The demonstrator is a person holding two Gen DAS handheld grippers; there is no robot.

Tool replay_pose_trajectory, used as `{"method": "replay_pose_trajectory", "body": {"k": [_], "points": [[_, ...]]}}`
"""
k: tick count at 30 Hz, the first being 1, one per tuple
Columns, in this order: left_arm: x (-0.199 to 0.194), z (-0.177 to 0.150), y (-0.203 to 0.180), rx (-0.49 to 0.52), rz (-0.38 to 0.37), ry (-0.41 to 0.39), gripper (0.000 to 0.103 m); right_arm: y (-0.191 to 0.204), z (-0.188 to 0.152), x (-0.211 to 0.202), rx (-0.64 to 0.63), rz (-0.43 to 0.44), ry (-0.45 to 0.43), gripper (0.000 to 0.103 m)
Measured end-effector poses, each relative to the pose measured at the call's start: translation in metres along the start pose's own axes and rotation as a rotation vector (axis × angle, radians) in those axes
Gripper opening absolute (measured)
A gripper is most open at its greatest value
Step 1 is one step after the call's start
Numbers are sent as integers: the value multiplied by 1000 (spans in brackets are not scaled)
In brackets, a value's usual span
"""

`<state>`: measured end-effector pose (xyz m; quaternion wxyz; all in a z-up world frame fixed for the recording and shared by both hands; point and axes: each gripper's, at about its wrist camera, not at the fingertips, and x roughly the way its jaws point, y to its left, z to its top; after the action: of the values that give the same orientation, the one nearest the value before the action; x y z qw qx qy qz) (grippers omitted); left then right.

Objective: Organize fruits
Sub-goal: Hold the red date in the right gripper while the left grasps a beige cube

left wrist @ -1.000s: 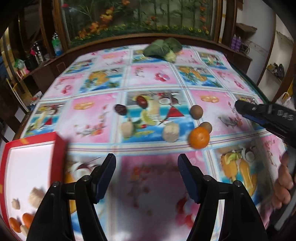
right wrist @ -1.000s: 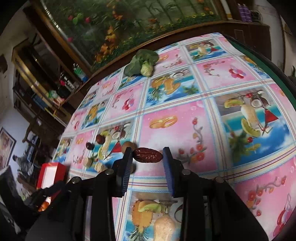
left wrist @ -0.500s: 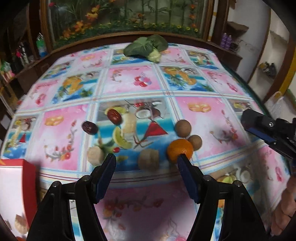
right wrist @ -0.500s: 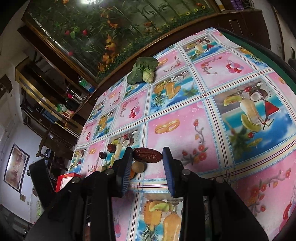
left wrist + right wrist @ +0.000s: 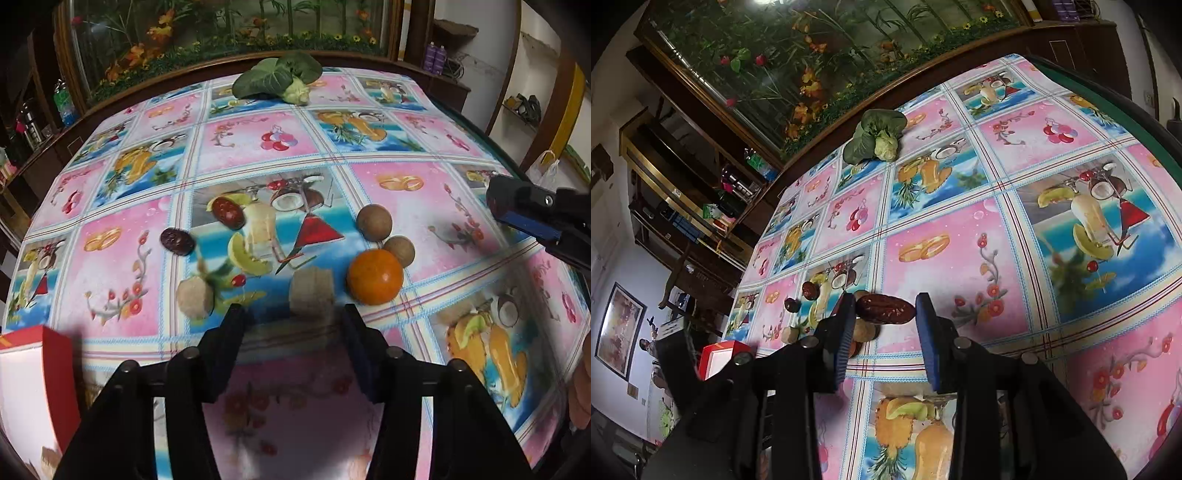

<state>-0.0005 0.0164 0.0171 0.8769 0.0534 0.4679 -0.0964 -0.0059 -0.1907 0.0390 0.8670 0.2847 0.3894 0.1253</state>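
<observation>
Left wrist: fruit-print tablecloth (image 5: 280, 147), planter wall (image 5: 229, 33)

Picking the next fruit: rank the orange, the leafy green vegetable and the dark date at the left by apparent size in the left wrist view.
1. leafy green vegetable, widest though farthest away.
2. orange, nearer the camera, so its rank against the vegetable is unsure.
3. dark date, clearly smallest.
</observation>
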Motion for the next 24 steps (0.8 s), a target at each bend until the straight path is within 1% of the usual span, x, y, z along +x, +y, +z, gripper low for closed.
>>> {"method": "replay_pose_trajectory", "body": {"k": [2, 5, 7, 8, 9, 10, 12, 16, 18, 19, 22, 24], "points": [[2, 3, -1, 0, -2, 1, 53, 0, 0, 0, -2, -2, 0, 35], [5, 7, -1, -3, -2, -6, 49, 0, 0, 1, -7, -2, 3, 35], [6, 8, -2, -6, -9, -13, 41, -1, 0, 1, -4, 0, 2, 35], [6, 8, -4, -3, -11, -18, 40, 0, 0, 1, -3, -1, 2, 35], [6, 8, -5, 1, -10, -22, 36, 0, 0, 1, -5, -5, 1, 35], [6, 7, -6, 8, -14, -27, 29, 0, 0, 1, -4, -10, 0, 35], [5, 6, -9, 16, -20, -35, 24, 0, 0, 1, -4, -13, -2, 35], [-1, 0, -6, -19, -24, -40, 24, 0, 0, 1, -10, -23, -8, 35], [-11, -6, -3, -41, -7, -57, 24, -1, 0, 1, -13, -31, -12, 35], [-18, -9, -1, -49, -3, -71, 24, -2, 0, 1, -15, -38, -14, 35], [-55, -23, 7, -94, -2, -137, 24, -2, 1, 1, -16, -38, -15, 35], [-78, -31, 11, -98, 21, -190, 24, -2, 1, 1, -24, -35, -17, 35]]}}
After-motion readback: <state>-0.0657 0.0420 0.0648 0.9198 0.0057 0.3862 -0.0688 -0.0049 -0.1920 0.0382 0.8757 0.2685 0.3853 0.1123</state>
